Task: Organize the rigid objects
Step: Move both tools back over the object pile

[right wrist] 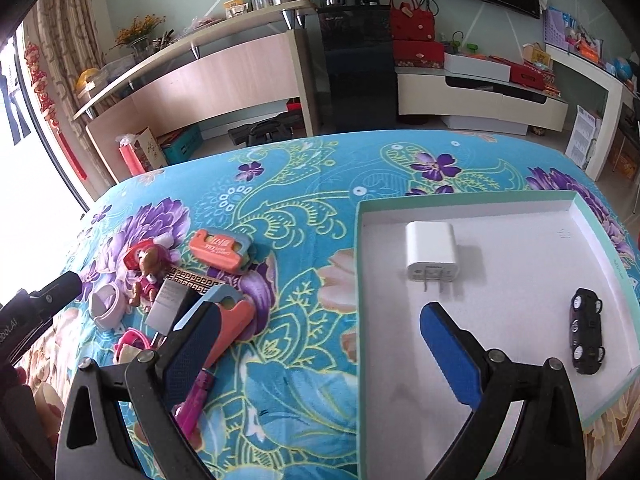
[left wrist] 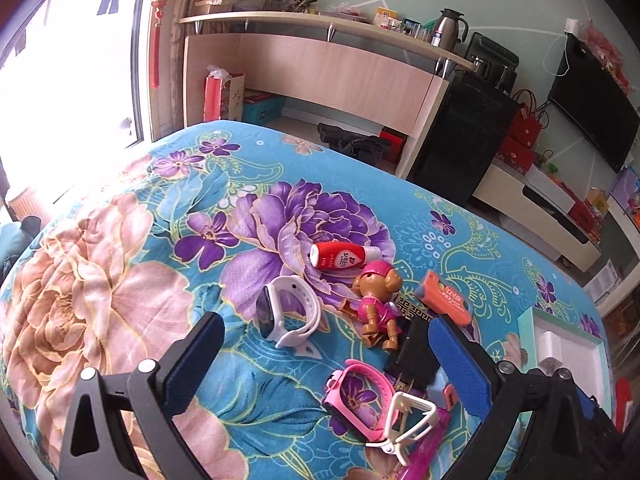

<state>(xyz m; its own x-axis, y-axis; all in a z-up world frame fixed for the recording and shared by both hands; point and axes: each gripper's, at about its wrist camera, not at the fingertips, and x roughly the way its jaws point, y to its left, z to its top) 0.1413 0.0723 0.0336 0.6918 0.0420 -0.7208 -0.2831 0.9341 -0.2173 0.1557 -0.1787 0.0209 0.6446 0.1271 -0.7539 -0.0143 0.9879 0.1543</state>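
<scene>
On the floral blanket (right wrist: 304, 240): both grippers spread wide, holding nothing.
White charger (right wrist: 430, 252) and black toy car (right wrist: 586, 332) lie apart inside the shallow box (right wrist: 472, 202), under the right gripper (right wrist: 316, 344). Left gripper (left wrist: 324, 356) hovers over the loose pile: white watch (left wrist: 288, 316), dog figure (left wrist: 378, 300), red tube (left wrist: 340, 256), pink watch (left wrist: 356, 396).

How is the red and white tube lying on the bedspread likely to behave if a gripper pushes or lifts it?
The tube lies on its side and looks round, so a sideways push would probably roll it, though the soft bedspread may slow that. It looks small and plastic, so probably light. Its smooth surface might slip, so gripping across the wider body seems safer than the narrow cap end.
</scene>
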